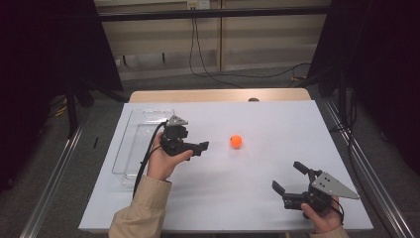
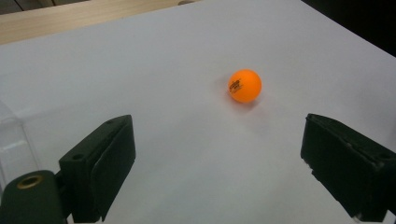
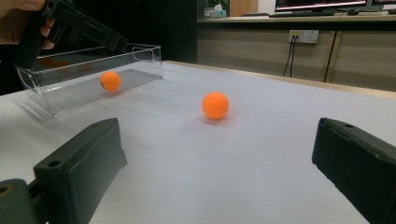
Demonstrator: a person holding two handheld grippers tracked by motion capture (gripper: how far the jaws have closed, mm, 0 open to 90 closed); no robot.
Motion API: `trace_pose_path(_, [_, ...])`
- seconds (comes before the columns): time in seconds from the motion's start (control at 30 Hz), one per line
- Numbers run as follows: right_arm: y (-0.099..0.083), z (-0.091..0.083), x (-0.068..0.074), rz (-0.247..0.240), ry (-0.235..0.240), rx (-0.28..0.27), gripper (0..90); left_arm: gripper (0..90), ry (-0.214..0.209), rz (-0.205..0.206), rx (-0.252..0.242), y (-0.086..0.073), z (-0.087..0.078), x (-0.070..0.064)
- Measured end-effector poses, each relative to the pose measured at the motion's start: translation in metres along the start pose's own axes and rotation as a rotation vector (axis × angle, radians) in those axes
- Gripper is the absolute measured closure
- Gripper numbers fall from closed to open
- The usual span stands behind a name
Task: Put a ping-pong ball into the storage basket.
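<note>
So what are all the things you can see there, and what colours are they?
Ball on the table: one, orange, alone on the white surface, between the two tools.
Ball in the bin: one, orange, seen through the bin's wall in the right gripper view.
Bin: one, clear plastic, long, at the table's left side.
Table: one, white top with a wooden far edge.
Cables: black, on the floor beyond the table.
Left tool: one, black, jaws open, held beside the bin, aimed towards the loose ball.
Right tool: one, black with a grey plate, jaws open, near the table's front right.
Sleeve: beige, on the left arm.
</note>
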State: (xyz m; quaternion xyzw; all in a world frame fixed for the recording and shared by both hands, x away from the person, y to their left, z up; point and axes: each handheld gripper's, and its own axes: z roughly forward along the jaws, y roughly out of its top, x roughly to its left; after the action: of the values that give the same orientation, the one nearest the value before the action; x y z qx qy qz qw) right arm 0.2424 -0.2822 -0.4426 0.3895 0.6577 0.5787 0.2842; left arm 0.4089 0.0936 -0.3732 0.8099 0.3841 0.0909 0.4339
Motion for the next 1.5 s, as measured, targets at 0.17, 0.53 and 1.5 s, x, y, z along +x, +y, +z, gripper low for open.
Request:
trace_pose_path(0.17, [0.000,0.000,0.000,0.001,0.000,0.000,1.2,9.8,-0.003,-0.003,-0.003,0.000,0.004,-0.004])
trace_pose_path(0.53, [0.000,-0.001,0.000,0.001,-0.003,-0.001,1.2,9.6,-0.013,0.009,-0.006,-0.001,0.010,-0.009])
trace_pose_path(1.5, [0.000,-0.002,-0.001,0.002,-0.006,0.000,1.2,8.8,-0.032,0.041,0.004,-0.004,0.030,-0.025])
